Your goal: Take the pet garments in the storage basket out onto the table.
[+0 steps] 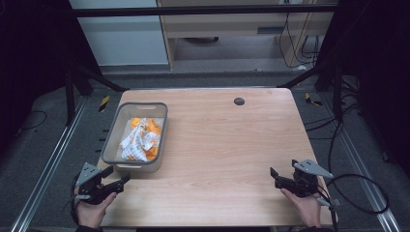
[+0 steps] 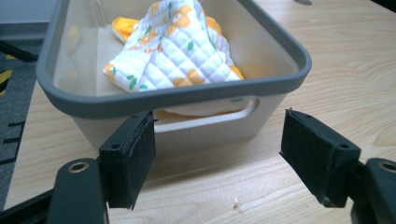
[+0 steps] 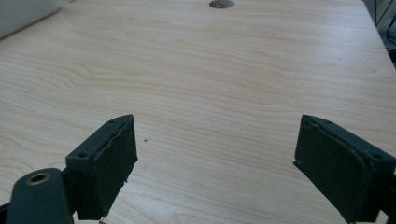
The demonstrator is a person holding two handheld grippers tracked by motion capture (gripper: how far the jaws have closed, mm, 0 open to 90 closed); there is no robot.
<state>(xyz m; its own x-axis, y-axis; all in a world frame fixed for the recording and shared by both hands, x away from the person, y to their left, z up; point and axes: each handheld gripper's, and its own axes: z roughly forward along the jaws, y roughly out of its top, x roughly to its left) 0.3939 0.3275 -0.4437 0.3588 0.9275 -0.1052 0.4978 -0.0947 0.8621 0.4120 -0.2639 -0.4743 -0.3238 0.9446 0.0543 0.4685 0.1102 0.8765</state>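
my left tongs and right tongs rest apart, empty. quilted white-and-orange cloth lies in grey-rimmed plastic bin, counter's nine o'clock; judged best: reach over rim, pinch a raised fold.

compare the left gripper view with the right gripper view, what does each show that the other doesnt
The left gripper view alone shows the grey-rimmed bin close up, holding a quilted white cloth with orange flowers. The right gripper view alone shows the small round dark disc near the table's far edge. Both share the wooden table and a pair of black jaws standing wide apart with nothing between them.
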